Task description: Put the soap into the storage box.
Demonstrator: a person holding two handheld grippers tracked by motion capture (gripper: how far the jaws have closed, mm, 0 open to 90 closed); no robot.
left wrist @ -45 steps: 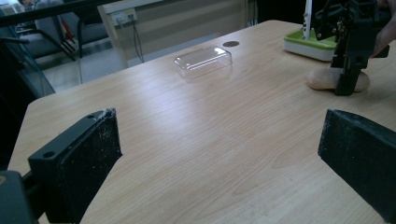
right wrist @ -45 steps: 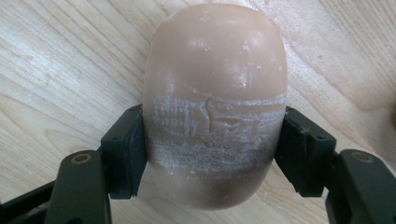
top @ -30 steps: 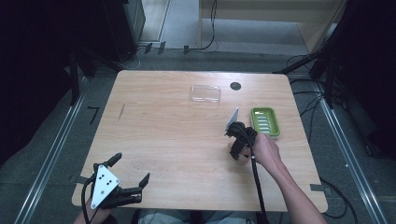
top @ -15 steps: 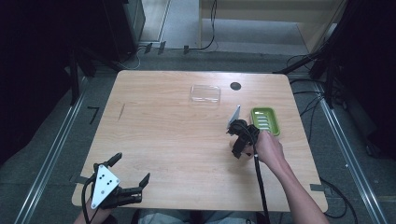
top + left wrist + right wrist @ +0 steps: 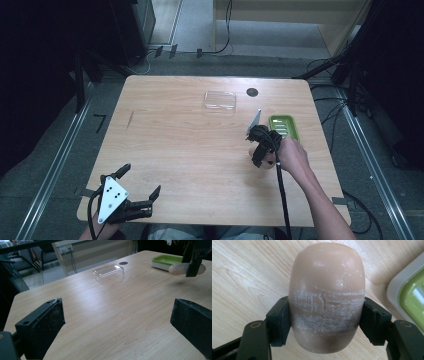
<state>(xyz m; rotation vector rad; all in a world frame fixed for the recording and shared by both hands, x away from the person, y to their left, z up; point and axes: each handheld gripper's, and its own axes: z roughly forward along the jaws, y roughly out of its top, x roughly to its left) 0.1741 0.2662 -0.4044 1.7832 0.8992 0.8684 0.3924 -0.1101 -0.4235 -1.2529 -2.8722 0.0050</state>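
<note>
A peach oval bar of soap (image 5: 326, 290) is held across its middle by my right gripper (image 5: 325, 317), which is shut on it. In the left gripper view the soap (image 5: 178, 268) hangs a little above the table, with its shadow below. In the high view the right gripper (image 5: 261, 152) is just left of and nearer than the green soap dish (image 5: 284, 126). My left gripper (image 5: 140, 179) rests at the front left edge, jaws wide open and holding nothing (image 5: 120, 320).
A clear plastic lid (image 5: 220, 100) lies at the back middle of the wooden table (image 5: 175, 140). A small dark round spot (image 5: 252, 92) sits to its right. The green dish (image 5: 167, 260) has a white rim.
The right hand has edged very slightly to the right with the soap still held. The left gripper has not moved.
</note>
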